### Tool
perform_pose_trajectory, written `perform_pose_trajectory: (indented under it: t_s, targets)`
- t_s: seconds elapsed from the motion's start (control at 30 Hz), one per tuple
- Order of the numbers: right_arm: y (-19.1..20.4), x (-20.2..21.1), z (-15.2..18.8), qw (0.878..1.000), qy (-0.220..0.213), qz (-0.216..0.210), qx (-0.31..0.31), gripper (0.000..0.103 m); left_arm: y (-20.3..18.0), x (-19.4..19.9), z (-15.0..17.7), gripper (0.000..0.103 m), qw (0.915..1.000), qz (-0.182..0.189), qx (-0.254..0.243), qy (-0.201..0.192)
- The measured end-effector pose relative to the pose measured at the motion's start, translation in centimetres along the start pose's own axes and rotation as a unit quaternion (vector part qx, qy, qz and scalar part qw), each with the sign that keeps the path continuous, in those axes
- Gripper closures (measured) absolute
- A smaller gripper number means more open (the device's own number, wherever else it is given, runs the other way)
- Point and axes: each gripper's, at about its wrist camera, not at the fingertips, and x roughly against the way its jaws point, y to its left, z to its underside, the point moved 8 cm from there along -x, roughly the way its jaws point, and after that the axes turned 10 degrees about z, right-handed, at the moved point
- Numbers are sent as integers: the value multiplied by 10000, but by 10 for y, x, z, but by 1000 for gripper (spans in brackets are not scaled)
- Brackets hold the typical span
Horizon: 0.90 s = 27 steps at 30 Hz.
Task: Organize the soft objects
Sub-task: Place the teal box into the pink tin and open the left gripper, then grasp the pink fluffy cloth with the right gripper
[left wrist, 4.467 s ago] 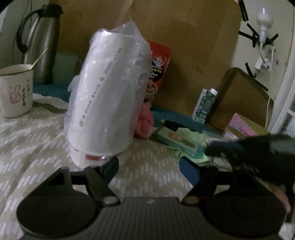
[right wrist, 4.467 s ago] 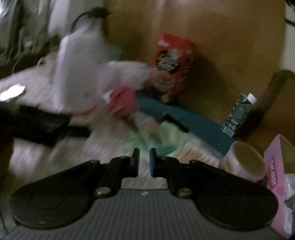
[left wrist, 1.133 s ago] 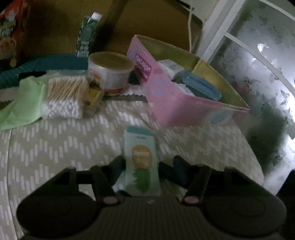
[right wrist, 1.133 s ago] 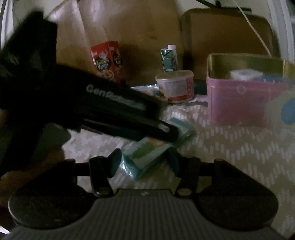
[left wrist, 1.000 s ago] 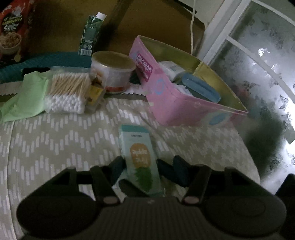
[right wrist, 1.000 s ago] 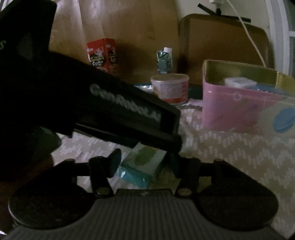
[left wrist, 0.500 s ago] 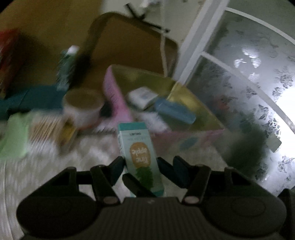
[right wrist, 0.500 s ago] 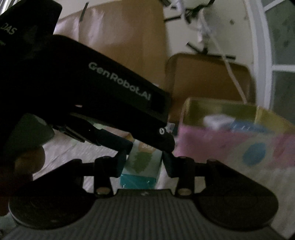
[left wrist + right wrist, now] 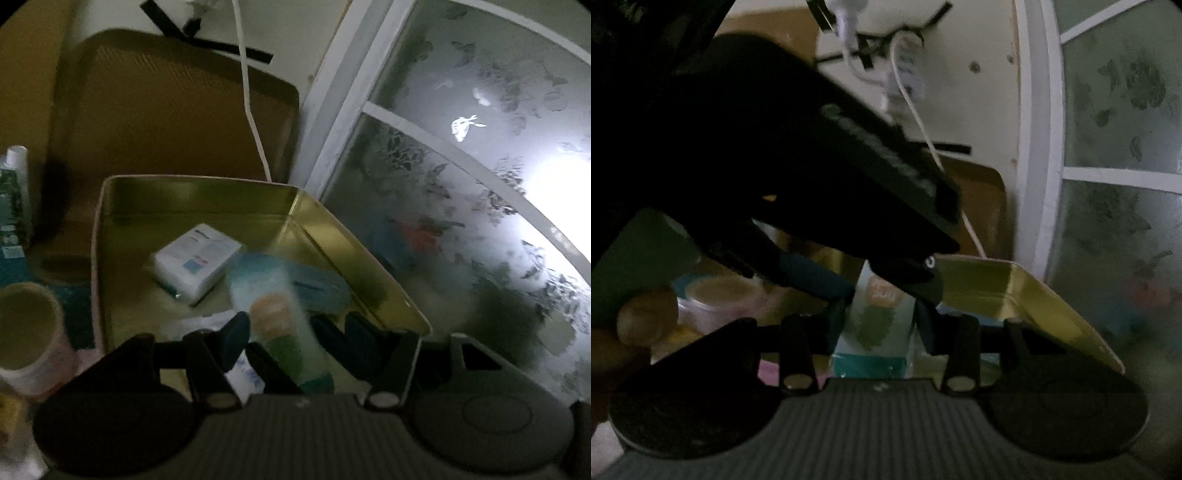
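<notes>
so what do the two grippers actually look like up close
Both are matte black plastic. Each has a ribbed grey panel across the bottom of its camera view, flanked by two round black discs. Silver screws mark the finger pivots, and the fingers end in dark teal-blue pads. Seen from the right wrist view, the left gripper has a long black body with blurred pale lettering on its side. The right gripper matches it. No sleeves show.

The pale-blue tissue pack with a green leaf print [image 9: 284, 325] is motion-blurred; the dark left tongs [image 9: 886, 280] hide its top.
</notes>
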Motion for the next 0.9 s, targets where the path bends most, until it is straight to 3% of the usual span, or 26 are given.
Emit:
perform_pose_trajectory:
  t_s: [0.13,0.23,0.5,0.6,0.67,0.8,0.9]
  targets:
    - [-6,-20,15,9987,108,341,372,60,8,-8,7,46,9999,-29,155,48]
    - [-11,-17,21,9992,225,284,171,60,8,9,12,46,9999,-9,113,-44]
    - [-3,15,14,9990,102,15,-431,60,20,121,49,44,9965,-304,-348,-696]
    - [18,25,12,9985,66,-214,-490,59,52,171,83,44,9940,-714,-261,-780]
    - [37,31,9,9977,53,-471,-483,58,84,204,107,44,9885,-1299,-168,-761]
    - [94,42,3,9911,207,-1273,-316,51,144,264,148,44,9687,-2329,147,-851]
    - [152,45,-4,9772,414,-2076,-186,51,179,300,170,44,9516,-2867,454,-1006]
